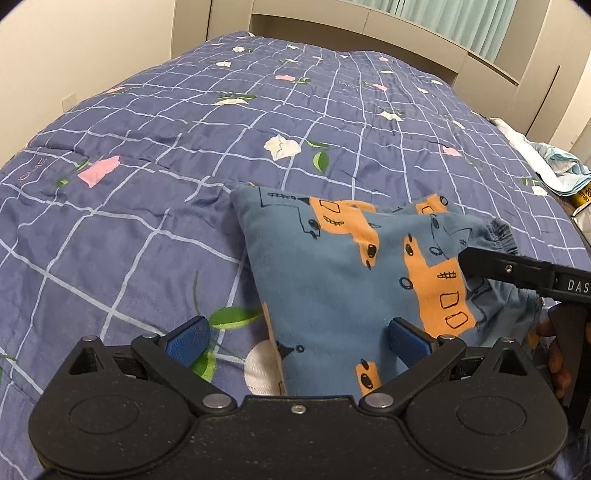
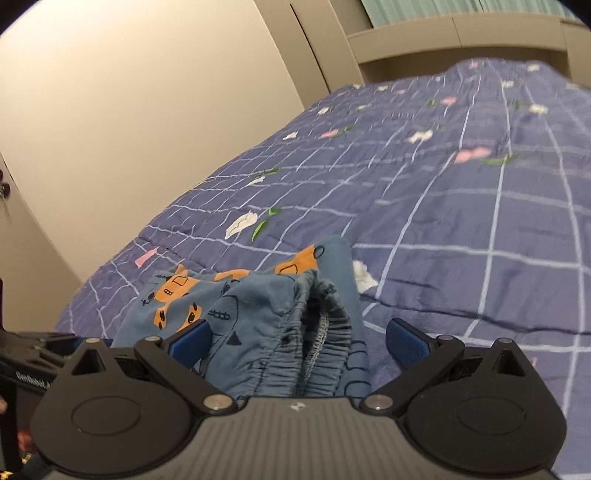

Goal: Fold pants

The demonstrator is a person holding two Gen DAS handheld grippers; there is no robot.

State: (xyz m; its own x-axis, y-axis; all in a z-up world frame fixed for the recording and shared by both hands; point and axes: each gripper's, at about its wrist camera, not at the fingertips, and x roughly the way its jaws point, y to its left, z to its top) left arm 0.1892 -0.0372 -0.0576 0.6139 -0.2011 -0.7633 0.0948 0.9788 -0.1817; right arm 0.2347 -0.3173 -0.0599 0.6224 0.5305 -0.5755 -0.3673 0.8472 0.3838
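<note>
The pants (image 1: 332,280) are blue with orange cars and lie folded on the purple checked quilt (image 1: 147,206). My left gripper (image 1: 299,339) is open, its blue pads on either side of the near folded edge, not gripping it. My right gripper (image 2: 297,341) is open, with the elastic waistband (image 2: 314,332) bunched between its blue pads. In the left wrist view the right gripper's black fingers (image 1: 509,269) reach in from the right over the waistband end (image 1: 502,236).
The quilt (image 2: 461,221) covers the whole bed up to a beige headboard (image 1: 351,33). A beige wall (image 2: 129,110) runs along the bed's left side. Crumpled light cloth (image 1: 546,158) and a yellow can (image 1: 581,195) lie off the bed's right edge.
</note>
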